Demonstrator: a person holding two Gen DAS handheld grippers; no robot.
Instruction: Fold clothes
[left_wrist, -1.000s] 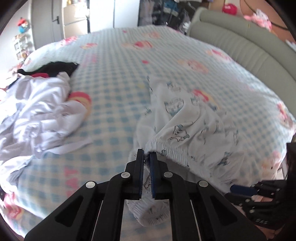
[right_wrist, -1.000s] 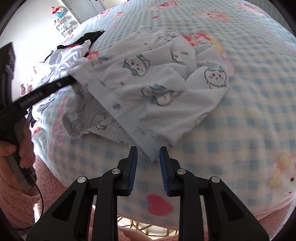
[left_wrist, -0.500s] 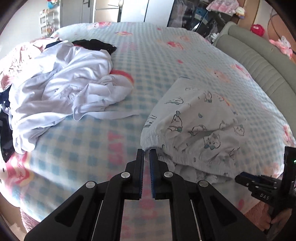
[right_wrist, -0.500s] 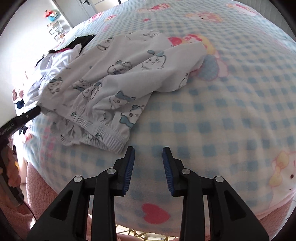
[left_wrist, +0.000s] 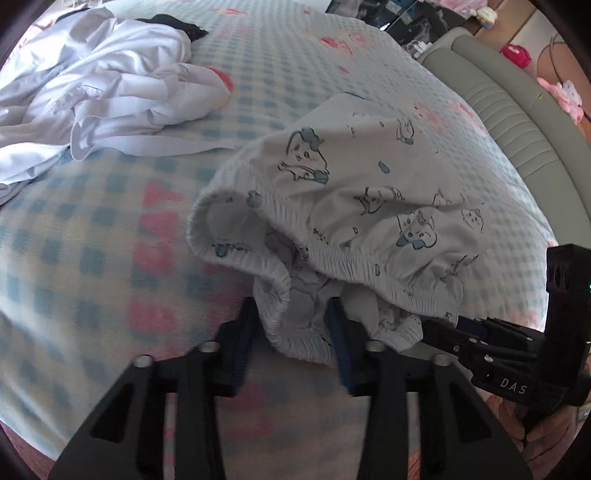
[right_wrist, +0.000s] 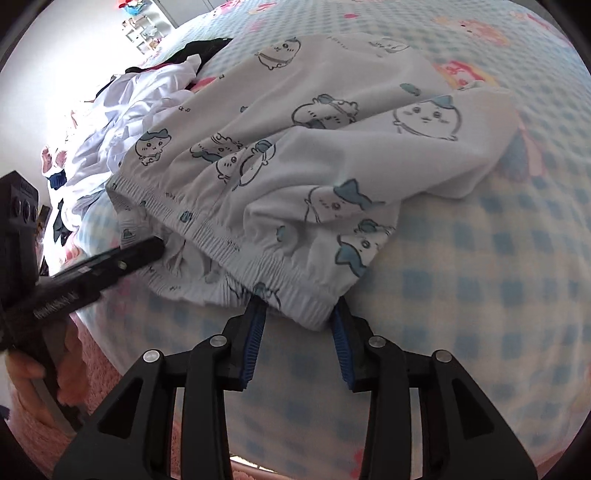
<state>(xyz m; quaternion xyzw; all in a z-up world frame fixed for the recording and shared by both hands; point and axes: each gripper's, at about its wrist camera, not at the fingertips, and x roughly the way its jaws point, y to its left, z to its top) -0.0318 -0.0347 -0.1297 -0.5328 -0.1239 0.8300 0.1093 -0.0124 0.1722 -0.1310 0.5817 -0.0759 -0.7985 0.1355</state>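
White shorts printed with blue cartoon animals lie crumpled on the checked bedspread, elastic waistband toward me. My left gripper is open, its blue pads either side of a drooping fold of the lower waistband. In the right wrist view the same shorts spread away from me. My right gripper is open, with the near corner of the waistband between its fingers. The left gripper's tip reaches the waistband's other end, and the right gripper's black body shows low on the right in the left wrist view.
A heap of white clothes with a black garment lies at the far left of the bed. A padded grey headboard curves along the right. A person's hand holds the left gripper near the bed's front edge.
The left gripper, shut half a second ago, now stands open around the waistband fold. The right gripper has opened wider and moved in onto the waistband corner. The shorts lie flatter.
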